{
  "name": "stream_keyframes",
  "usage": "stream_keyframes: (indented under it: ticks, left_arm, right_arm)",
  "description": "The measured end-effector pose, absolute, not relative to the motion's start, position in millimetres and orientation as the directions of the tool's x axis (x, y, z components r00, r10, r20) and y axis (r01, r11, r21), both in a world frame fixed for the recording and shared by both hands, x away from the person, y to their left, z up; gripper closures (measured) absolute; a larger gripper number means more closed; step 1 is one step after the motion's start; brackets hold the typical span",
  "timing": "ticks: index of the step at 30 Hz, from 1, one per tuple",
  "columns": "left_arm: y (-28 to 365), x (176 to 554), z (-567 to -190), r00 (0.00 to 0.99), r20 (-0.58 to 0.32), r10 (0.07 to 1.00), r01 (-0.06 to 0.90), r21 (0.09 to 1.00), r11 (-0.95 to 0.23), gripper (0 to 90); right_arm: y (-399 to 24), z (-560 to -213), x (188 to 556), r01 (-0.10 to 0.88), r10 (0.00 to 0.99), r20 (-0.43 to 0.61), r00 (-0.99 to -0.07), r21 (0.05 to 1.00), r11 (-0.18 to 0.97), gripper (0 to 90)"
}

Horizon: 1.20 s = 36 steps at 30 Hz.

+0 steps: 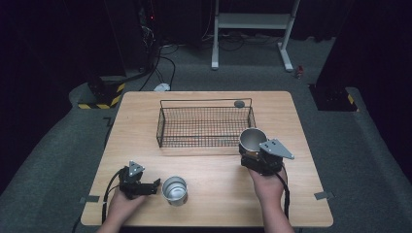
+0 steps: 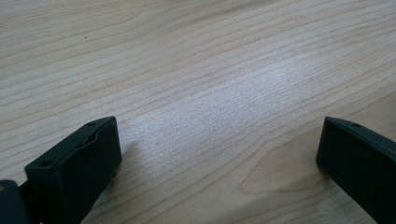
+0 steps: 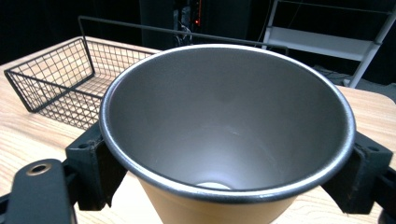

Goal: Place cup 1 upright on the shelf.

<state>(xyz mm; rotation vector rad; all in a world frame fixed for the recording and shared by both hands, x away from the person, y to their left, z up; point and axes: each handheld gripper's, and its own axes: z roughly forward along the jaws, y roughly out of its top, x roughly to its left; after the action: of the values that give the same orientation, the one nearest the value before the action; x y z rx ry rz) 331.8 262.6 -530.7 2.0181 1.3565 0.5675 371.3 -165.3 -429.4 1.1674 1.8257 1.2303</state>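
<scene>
Pale wood-grain table (image 1: 214, 194) | my right gripper (image 1: 256, 154) clamps a round steel cup (image 1: 252, 140), outside tan, base hidden, by the wire basket (image 1: 167, 132) | my left gripper (image 1: 151, 186) gapes empty, near front-left corner beside a second steel cup (image 1: 174, 190).

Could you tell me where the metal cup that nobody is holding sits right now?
In the high view the free cup stands upright near the table's front edge, just right of the open left gripper and well in front of the wire basket.
</scene>
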Motion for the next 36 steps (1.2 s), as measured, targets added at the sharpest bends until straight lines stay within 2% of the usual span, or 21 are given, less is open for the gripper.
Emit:
stream_keyframes:
  ticks: [36]
  left_arm:
    - [262,331,-531,0.378,0.003,0.926,0.653,0.708,-0.269,0.7]
  right_arm:
    - [-148,-401,392,0.273,0.908,0.006,-0.418,0.955,0.119,13.8]
